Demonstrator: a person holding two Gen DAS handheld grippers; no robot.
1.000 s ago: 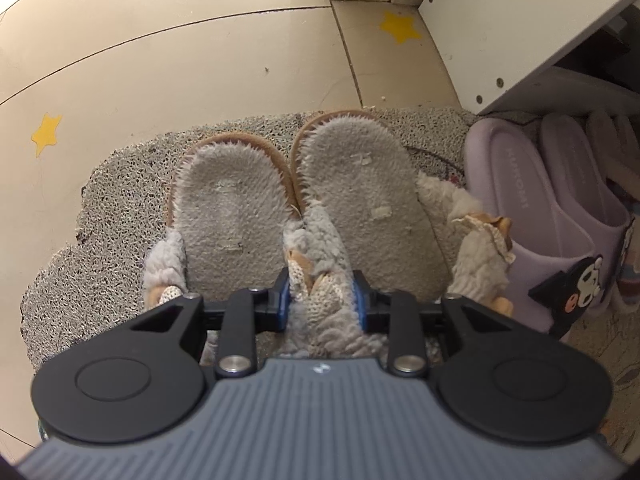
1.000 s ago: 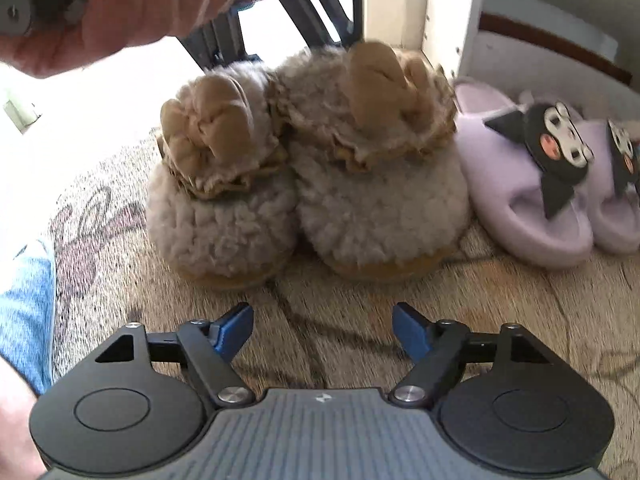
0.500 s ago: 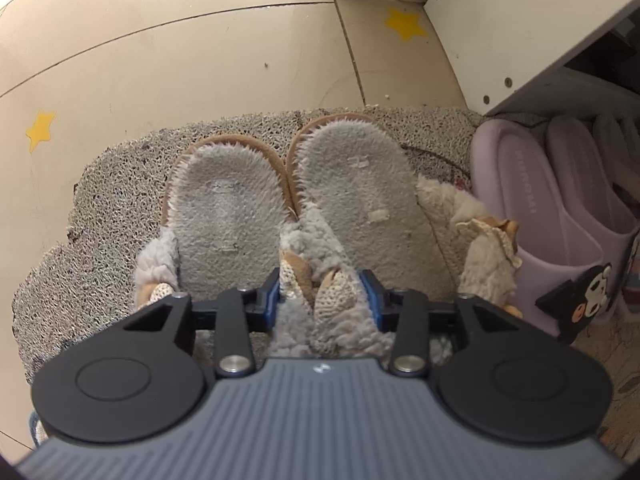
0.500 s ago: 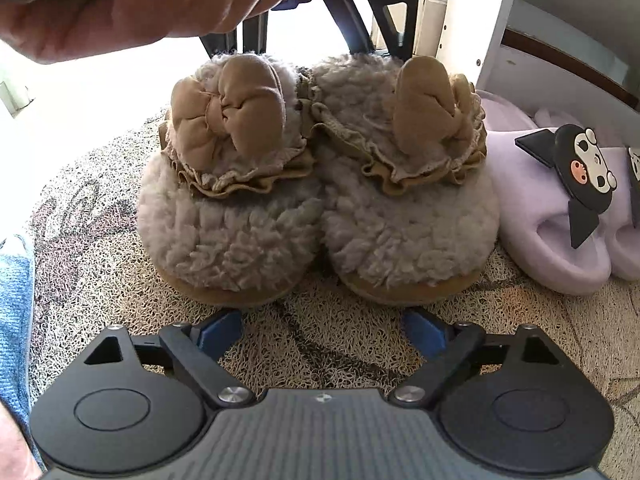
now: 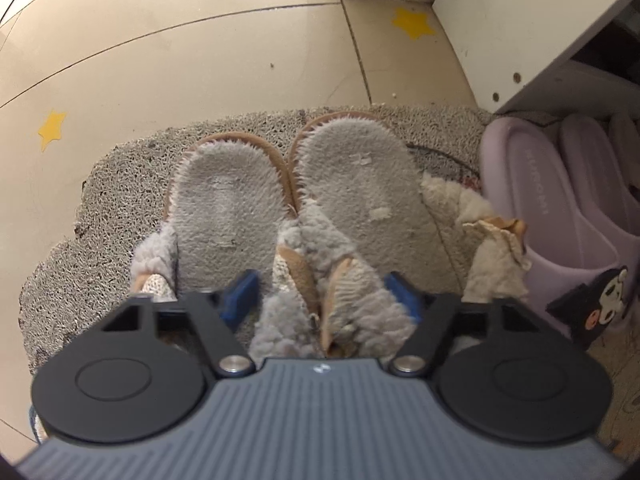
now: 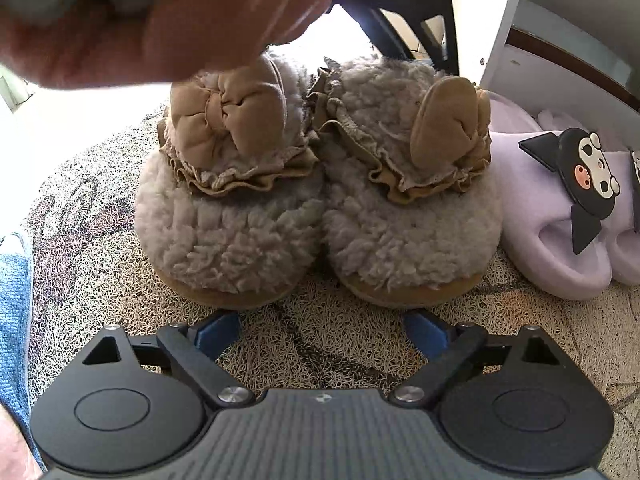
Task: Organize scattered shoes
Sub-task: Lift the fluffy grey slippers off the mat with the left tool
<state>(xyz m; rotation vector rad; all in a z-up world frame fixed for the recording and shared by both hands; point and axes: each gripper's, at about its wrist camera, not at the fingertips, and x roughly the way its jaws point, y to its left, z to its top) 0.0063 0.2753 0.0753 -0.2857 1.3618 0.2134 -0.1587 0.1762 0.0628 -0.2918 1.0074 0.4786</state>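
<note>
My blue-padded left gripper (image 5: 322, 294) faces grey fleece slippers (image 5: 288, 208) with tan trim; lilac slides (image 5: 560, 216) at three o'clock, yellow floor stars (image 5: 414, 22).

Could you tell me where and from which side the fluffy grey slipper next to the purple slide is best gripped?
Grip the fluffy grey slipper at its thick fleece upper, on the inner edge by the foot opening, coming from the heel side as the left tool does. The sole lies flat on the mat, the toe is broad and rounded, and the purple slide crowds the outer side.
</note>
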